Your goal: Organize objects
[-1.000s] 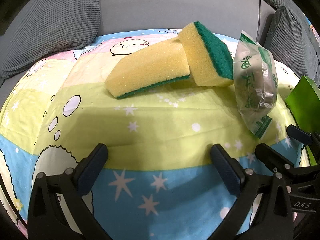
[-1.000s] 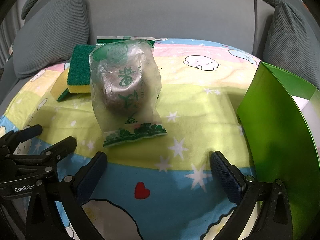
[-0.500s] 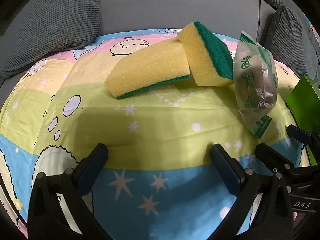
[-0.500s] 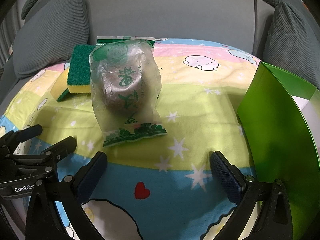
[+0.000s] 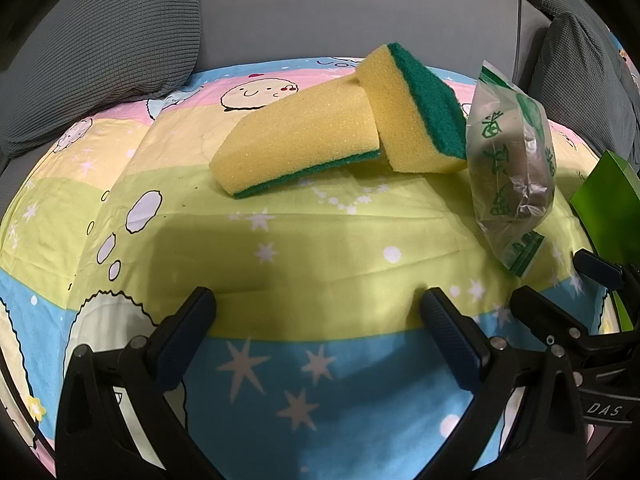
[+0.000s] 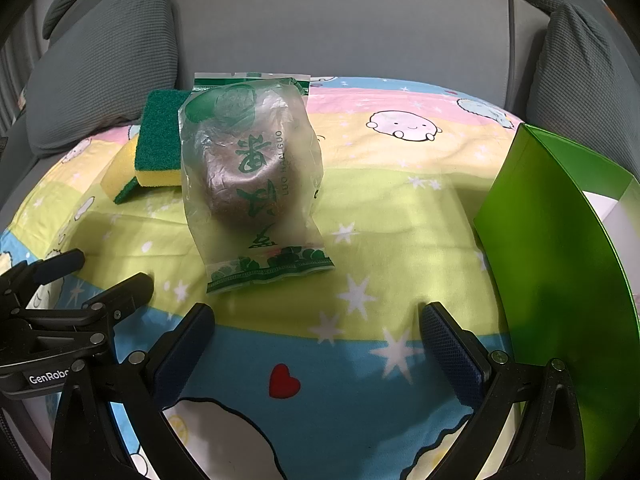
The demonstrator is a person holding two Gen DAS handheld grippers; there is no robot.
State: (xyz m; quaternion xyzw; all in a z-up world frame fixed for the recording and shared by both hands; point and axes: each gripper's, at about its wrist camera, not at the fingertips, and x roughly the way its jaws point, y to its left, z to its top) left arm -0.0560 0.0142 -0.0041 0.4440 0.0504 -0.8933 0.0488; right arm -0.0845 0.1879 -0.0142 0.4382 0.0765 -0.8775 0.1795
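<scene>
The left gripper [image 5: 318, 312] hovers with its jaws spread wide and empty over the patterned sheet [image 5: 320, 364]; the right gripper [image 6: 316, 326] is likewise open and holds nothing. From the left jaws, two yellow-and-green sponges [image 5: 296, 146] lie toward twelve o'clock, one leaning on the other [image 5: 416, 112]. From the right jaws, the packaged bun [image 6: 250, 176] in its clear wrapper sits toward eleven o'clock, just in front of the sponges, and the green box [image 6: 556, 248] stands open at three o'clock. The likely step is gathering items into the box. The right jaws would do well to straddle the bun's firm middle, not the slippery wrapper edge, and close gently to avoid crushing it.
</scene>
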